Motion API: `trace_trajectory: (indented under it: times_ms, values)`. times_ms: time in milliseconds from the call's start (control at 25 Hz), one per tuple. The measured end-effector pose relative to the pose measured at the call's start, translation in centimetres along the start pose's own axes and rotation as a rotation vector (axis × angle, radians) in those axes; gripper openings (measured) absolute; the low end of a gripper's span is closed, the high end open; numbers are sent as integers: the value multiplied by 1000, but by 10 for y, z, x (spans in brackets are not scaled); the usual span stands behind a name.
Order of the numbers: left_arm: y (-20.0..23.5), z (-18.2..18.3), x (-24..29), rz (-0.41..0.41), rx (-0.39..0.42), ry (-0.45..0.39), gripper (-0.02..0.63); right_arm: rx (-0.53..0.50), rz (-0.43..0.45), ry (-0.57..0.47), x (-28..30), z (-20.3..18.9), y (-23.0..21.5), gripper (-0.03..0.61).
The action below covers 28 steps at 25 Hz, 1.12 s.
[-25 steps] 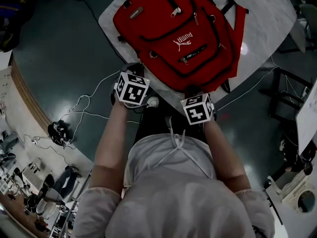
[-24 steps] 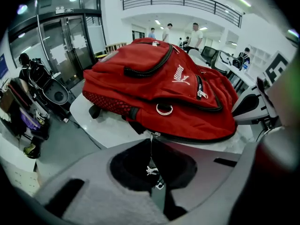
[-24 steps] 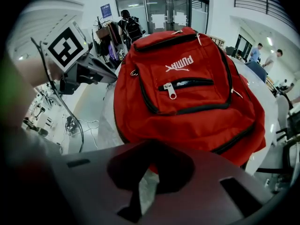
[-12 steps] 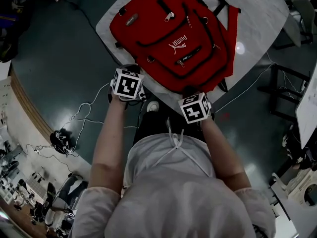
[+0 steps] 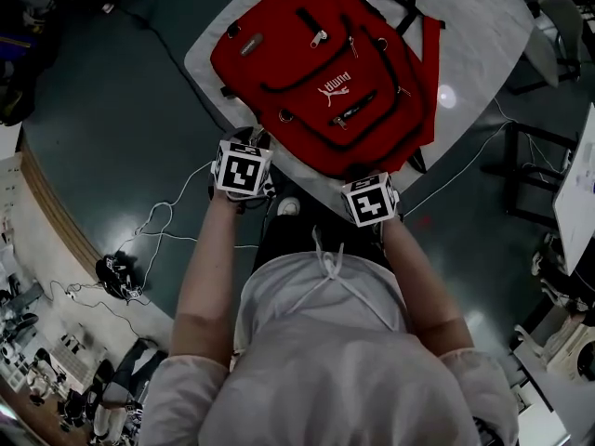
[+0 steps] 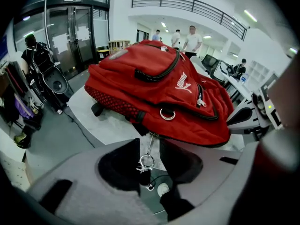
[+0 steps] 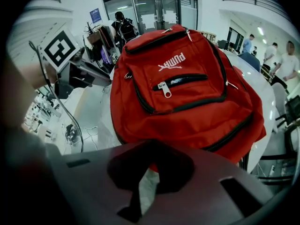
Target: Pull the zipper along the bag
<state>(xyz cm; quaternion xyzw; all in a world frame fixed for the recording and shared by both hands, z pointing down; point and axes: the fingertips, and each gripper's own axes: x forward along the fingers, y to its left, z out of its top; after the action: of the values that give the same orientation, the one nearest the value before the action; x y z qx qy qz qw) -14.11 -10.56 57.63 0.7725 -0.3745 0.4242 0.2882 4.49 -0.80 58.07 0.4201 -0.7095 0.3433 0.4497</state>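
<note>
A red backpack (image 5: 325, 72) lies face up on a white round table (image 5: 483, 26). My left gripper (image 5: 256, 142) is at its near left corner. In the left gripper view the backpack (image 6: 159, 88) fills the middle. A metal zipper pull with a ring (image 6: 146, 161) dangles from its lower edge into the gap of my left gripper (image 6: 149, 149). Those jaws have just been opening and the pads stand apart from the pull. My right gripper (image 5: 364, 172) is at the bag's near edge. In its own view the right gripper (image 7: 151, 149) is shut on a fold of the backpack (image 7: 187, 93).
Cables (image 5: 158, 203) trail over the dark floor left of the table. A black chair frame (image 5: 535, 165) stands at the right. Several people (image 6: 190, 36) stand far behind the table. The left gripper's marker cube (image 7: 60, 46) shows at the upper left of the right gripper view.
Both grippers stay at the bag's near edge. The left marker cube has shifted only slightly, and the whole view has drifted a little.
</note>
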Motion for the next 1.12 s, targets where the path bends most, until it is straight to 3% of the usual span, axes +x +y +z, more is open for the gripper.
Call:
trace_trajectory:
  times_ms: [200, 360, 480, 680, 920, 1120]
  values:
    - [-8, 17, -36, 9, -12, -93, 129, -17, -16, -16, -13, 7, 0, 28]
    - [-25, 37, -65, 13, 5, -193, 127, 19, -15, -89, -38, 23, 2, 28]
    - [-42, 48, -82, 18, 45, -263, 88, 27, -25, -160, -61, 36, -1, 27]
    - [-74, 81, -126, 1, 64, -432, 28, 34, -29, -356, -113, 74, -5, 26]
    - [-106, 123, -186, -68, 86, -633, 20, 30, 4, -642, -189, 128, 4, 26]
    - [-125, 163, -241, -170, 35, -818, 20, 19, 0, -876, -260, 163, 8, 26]
